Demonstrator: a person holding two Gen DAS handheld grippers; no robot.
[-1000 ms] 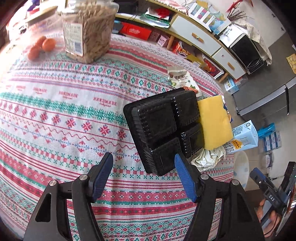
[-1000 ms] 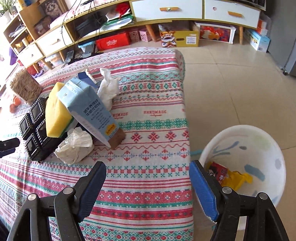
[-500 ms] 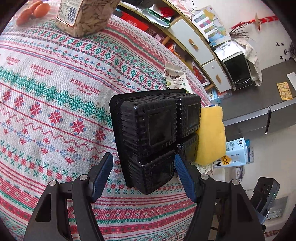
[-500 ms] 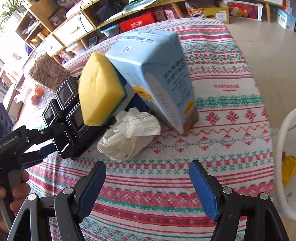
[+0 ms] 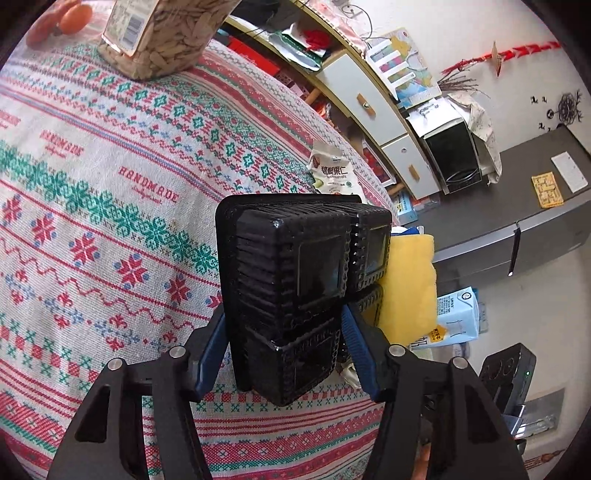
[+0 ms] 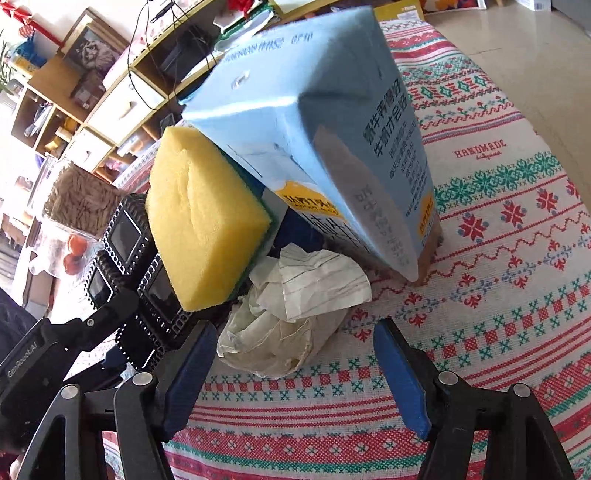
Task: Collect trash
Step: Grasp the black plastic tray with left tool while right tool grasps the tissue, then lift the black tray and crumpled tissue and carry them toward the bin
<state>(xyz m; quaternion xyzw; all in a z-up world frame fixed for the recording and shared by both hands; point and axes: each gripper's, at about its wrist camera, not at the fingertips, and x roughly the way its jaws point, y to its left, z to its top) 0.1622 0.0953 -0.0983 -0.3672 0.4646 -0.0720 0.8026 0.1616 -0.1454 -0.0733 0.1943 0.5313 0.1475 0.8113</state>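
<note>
From the left wrist, the left gripper (image 5: 282, 354) has its blue ribbed fingers (image 5: 208, 356) pressed against both sides of a black plastic tray (image 5: 295, 291), a glossy moulded piece with four square compartments and ridged walls, lying upside down on the woven tablecloth (image 5: 92, 206). Just beyond the right finger a soft yellow sponge (image 5: 406, 280) leans on the tray, with a light blue milk carton (image 5: 458, 317) past it. Far ahead lie a printed snack bag (image 5: 332, 175), a clear jar of seeds (image 5: 162, 33) and orange fruit (image 5: 75, 18).

From the right wrist, the right gripper (image 6: 295, 373) is spread wide with nothing between its fingers (image 6: 400, 373). Crumpled off-white paper (image 6: 291, 314) sits just ahead, closer to the left finger. Behind it the carton (image 6: 314, 129) stands tilted, resting on the sponge (image 6: 203, 225), whose green scouring layer shows only here. Left of the left finger, the other gripper (image 6: 122, 332) grips the tray (image 6: 125, 236).
</note>
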